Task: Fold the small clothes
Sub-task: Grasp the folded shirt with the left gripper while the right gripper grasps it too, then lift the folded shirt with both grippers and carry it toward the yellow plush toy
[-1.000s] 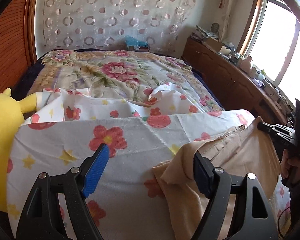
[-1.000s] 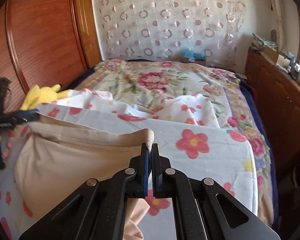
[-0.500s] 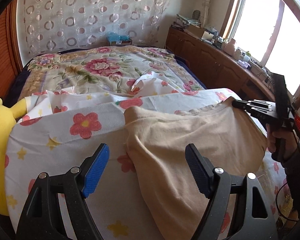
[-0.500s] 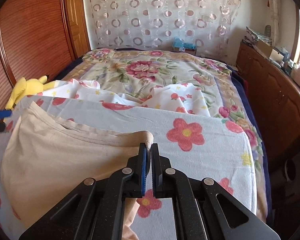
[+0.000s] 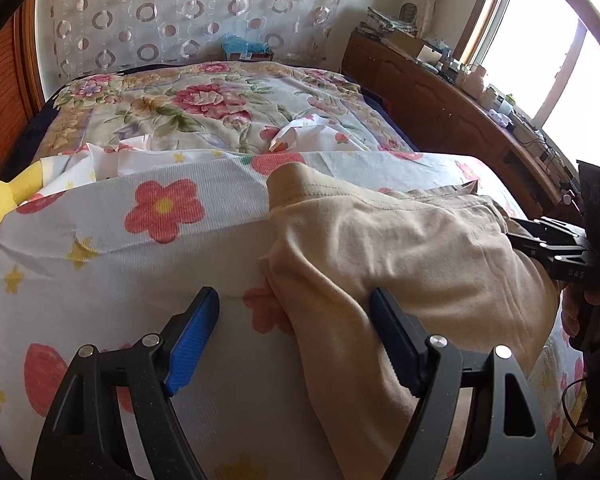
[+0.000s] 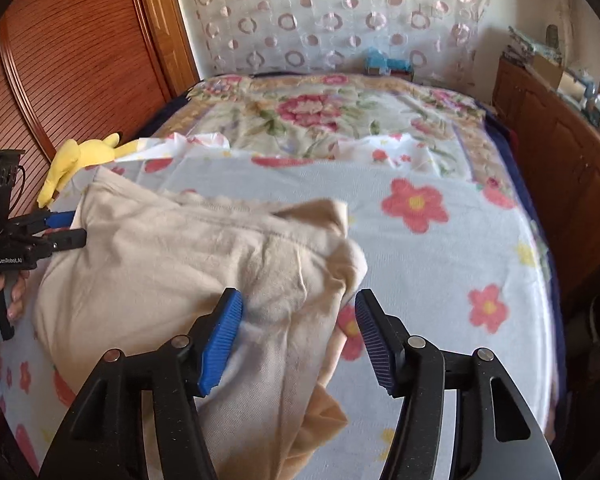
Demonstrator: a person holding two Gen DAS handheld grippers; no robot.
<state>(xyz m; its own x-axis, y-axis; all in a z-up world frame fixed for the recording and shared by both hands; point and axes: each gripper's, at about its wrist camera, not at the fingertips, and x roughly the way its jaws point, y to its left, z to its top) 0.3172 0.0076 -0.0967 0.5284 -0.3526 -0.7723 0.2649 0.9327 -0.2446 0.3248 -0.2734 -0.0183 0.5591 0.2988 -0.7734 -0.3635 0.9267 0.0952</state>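
At the bed's left edge a yellow plush toy (image 6: 82, 158) lies by the wooden wall panel (image 6: 72, 60); bare flowered sheet (image 6: 440, 248) spreads right toward the cabinets. The beige garment (image 6: 172, 264) lies rumpled mid-sheet, its near end cut off below. The left gripper (image 5: 294, 338) gapes wide over its edge. The right gripper (image 6: 298, 336) is opening, cloth loose between its pads.

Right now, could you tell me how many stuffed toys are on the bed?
1: a yellow stuffed toy lies at the bed's left edge beside the wooden wardrobe, past the beige garment. Others may be hidden.
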